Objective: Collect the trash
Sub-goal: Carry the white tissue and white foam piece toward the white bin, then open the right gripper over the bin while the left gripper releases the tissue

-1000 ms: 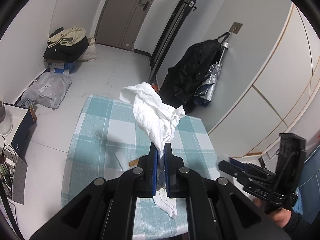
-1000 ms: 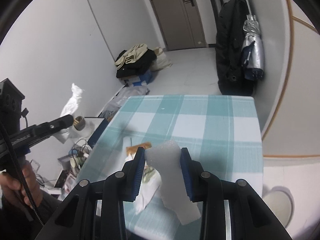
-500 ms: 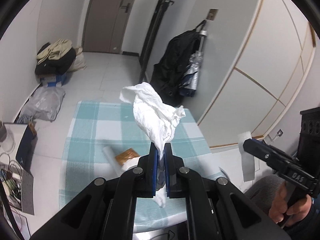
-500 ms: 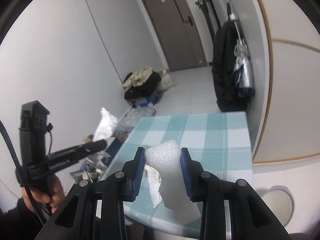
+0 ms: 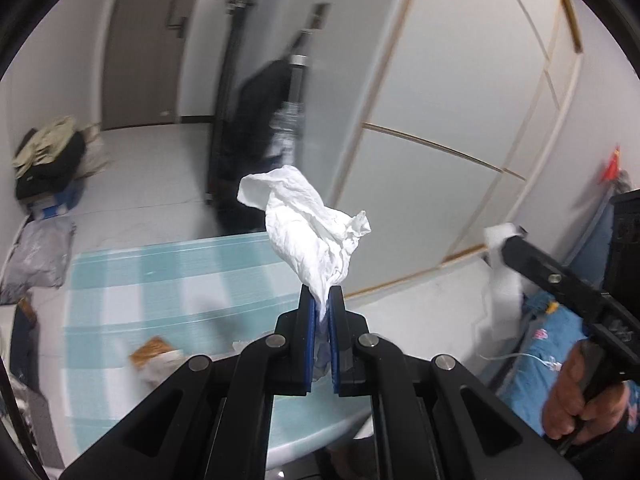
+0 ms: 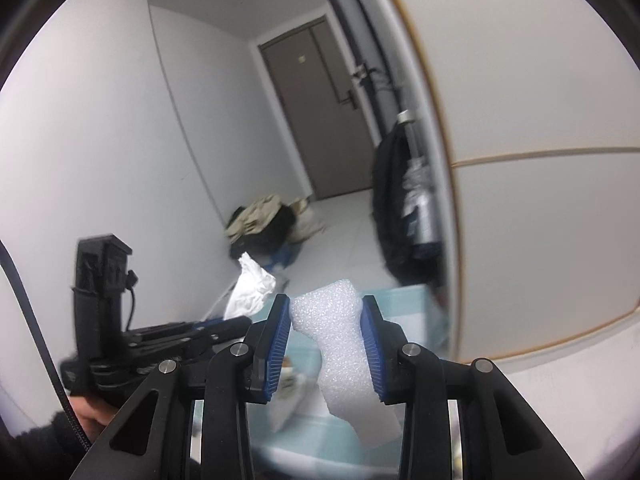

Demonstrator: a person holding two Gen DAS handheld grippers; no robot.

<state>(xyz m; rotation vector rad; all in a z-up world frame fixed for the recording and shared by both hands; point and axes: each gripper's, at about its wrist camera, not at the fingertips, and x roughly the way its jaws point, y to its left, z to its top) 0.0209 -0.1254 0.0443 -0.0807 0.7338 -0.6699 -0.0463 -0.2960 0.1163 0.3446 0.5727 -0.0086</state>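
Observation:
My left gripper (image 5: 321,300) is shut on a crumpled white tissue (image 5: 308,224) and holds it above the teal checked table (image 5: 160,280). My right gripper (image 6: 326,312) is shut on a white foam piece (image 6: 340,344), also raised above the table (image 6: 404,300). The right gripper with its foam (image 5: 502,280) shows at the right of the left wrist view. The left gripper with its tissue (image 6: 250,288) shows at the left of the right wrist view. An orange-brown wrapper (image 5: 152,350) and a pale scrap (image 5: 160,364) lie on the table near its front edge.
A black coat with a folded umbrella (image 5: 276,120) hangs on the wall beyond the table. A pile of clothes on a box (image 5: 48,160) and a grey bag (image 5: 36,256) sit on the floor at left. White cabinet panels (image 5: 460,120) stand at right.
Both grippers have risen and pulled back from the table with their loads. The views have tilted up toward the walls and door. Both grips are unchanged.

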